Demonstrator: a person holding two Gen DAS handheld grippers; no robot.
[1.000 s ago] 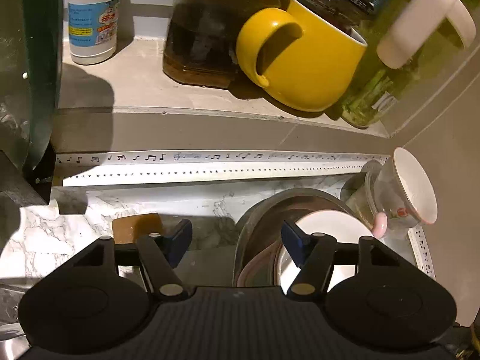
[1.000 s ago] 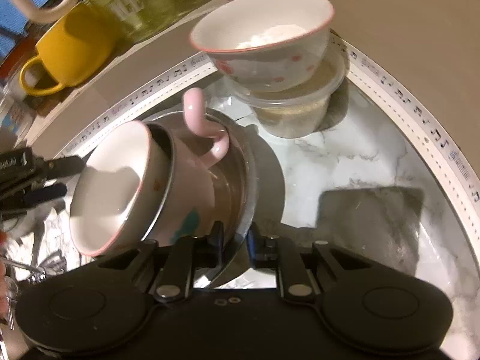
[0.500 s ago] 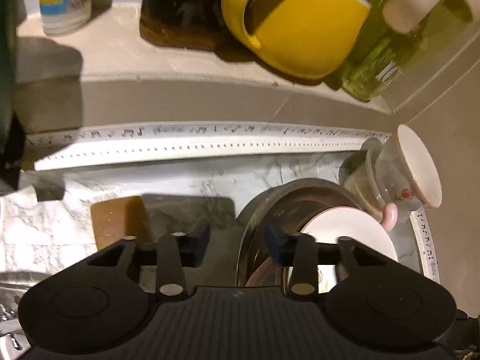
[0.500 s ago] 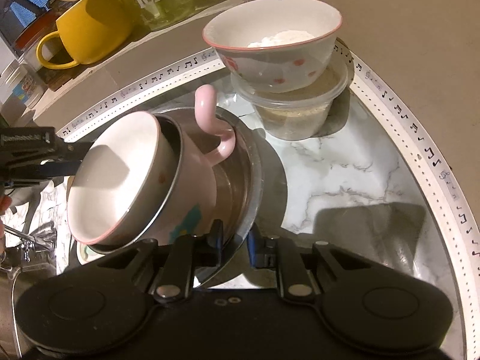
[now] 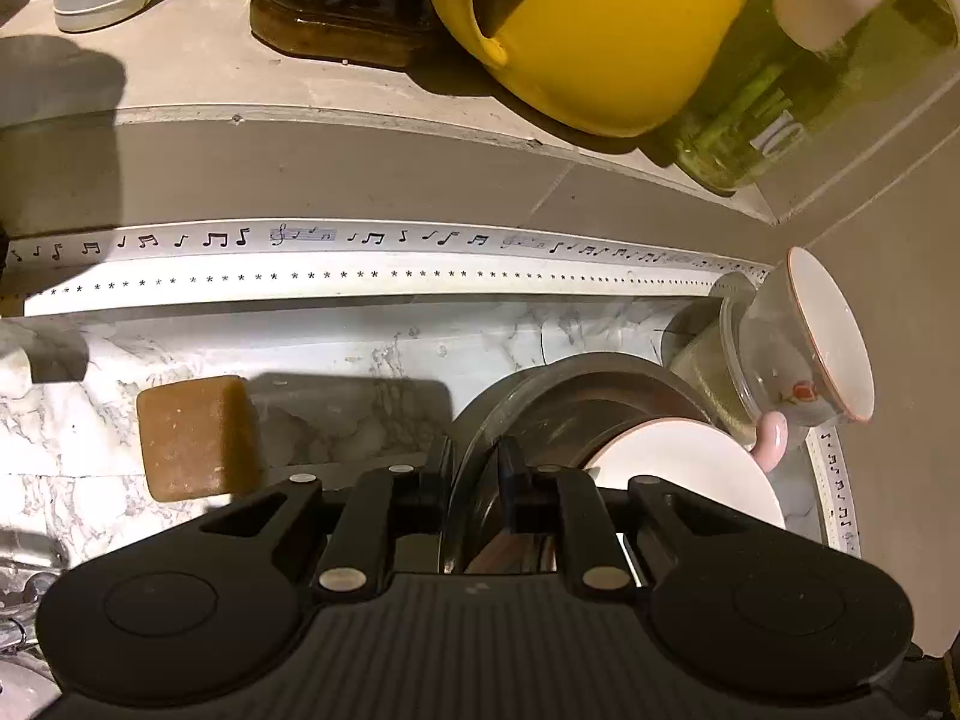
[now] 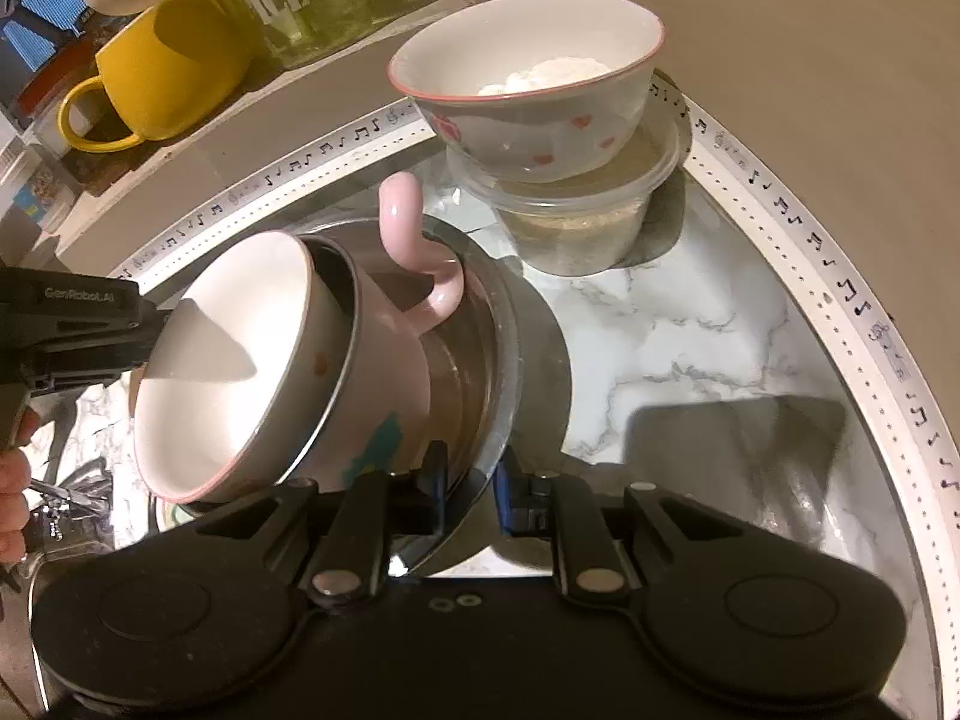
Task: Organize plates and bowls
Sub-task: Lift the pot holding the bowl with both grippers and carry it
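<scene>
Both tongs pinched on the steel bowl's (image 6: 498, 360) rim; left tongs (image 5: 474, 468) hold its left edge, right tongs (image 6: 471, 480) hold the near-right edge, jaws almost fully closed on thin metal; pink mug (image 6: 288, 360) lies tipped inside the bowl, mouth toward the left tongs, handle up and far; bowl sits on the marble bench (image 6: 690, 348), heart bowl (image 6: 528, 96) stacked on a plastic tub (image 6: 576, 216) just beyond it; looks like a two-handed lift, and the load would lean left.
</scene>
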